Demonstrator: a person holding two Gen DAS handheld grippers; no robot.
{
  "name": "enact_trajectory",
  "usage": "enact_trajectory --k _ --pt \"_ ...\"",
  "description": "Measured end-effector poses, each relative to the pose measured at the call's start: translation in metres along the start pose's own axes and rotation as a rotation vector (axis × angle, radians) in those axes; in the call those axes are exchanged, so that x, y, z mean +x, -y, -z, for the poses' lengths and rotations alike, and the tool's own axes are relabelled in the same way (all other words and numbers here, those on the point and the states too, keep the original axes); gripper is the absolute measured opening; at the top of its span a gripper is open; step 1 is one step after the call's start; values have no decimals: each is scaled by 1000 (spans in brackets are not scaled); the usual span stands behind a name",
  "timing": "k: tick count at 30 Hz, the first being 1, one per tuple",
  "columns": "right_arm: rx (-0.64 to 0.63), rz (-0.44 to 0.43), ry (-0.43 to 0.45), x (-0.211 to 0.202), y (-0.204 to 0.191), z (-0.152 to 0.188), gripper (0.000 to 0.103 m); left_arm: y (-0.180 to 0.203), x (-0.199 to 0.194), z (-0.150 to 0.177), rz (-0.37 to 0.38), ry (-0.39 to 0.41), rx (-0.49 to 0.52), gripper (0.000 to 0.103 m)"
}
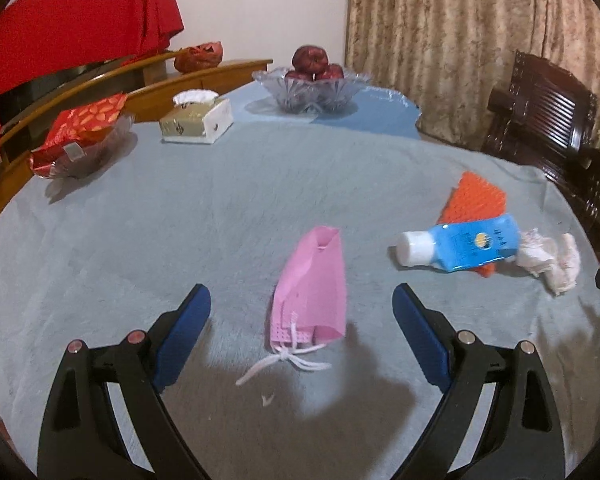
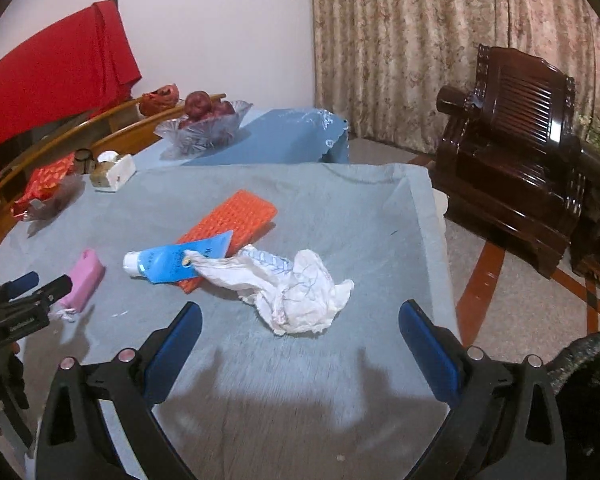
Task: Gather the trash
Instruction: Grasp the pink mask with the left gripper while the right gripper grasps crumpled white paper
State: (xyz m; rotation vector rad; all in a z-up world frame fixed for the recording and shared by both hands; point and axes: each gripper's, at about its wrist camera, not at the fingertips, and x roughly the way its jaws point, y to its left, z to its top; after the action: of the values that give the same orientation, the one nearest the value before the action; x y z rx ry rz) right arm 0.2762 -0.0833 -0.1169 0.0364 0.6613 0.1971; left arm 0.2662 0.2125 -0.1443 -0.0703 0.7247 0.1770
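Your left gripper (image 1: 302,312) is spread wide above the grey-blue cloth of the surface (image 1: 180,232), holding nothing; the pink face mask (image 1: 312,292) lies folded between its blue pads (image 1: 188,332), touching neither, with its white ear loops (image 1: 288,360) knotted at the near end. Your right gripper (image 2: 300,328) is likewise wide and empty, and the crumpled white paper (image 2: 296,292) lies just ahead, between its fingers.

Writing: the blue tube (image 1: 464,246) with a white cap carries a yellow-orange round mark and pale lettering, too blurred to read in either view. The tissue box (image 1: 198,118) shows a gold-patterned side with no legible text.

Task items: the tube lies on its side across the near corner of an orange mesh sheet (image 1: 476,198), cap pointing toward the mask. The crumpled paper touches the tube's flat end and shows faint blue and red markings; in the right wrist view it is seen overlapping the tube (image 2: 168,264) above the orange sheet (image 2: 236,216). The mask (image 2: 84,280) sits well to the left there, beside your left gripper (image 2: 40,284).

Far edge of the surface: a glass bowl (image 1: 312,88) of dark red apples (image 1: 310,60), and a glass dish holding a red patterned packet (image 1: 84,128).
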Motion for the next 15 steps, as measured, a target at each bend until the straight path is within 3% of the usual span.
enact_trajectory --k 5,15 --pt "-16 11 -29 23 0 -1 97 -3 22 1 7 -70 -7 88" --pt "-6 0 -101 55 4 -8 93 -3 46 0 27 -167 -18 64"
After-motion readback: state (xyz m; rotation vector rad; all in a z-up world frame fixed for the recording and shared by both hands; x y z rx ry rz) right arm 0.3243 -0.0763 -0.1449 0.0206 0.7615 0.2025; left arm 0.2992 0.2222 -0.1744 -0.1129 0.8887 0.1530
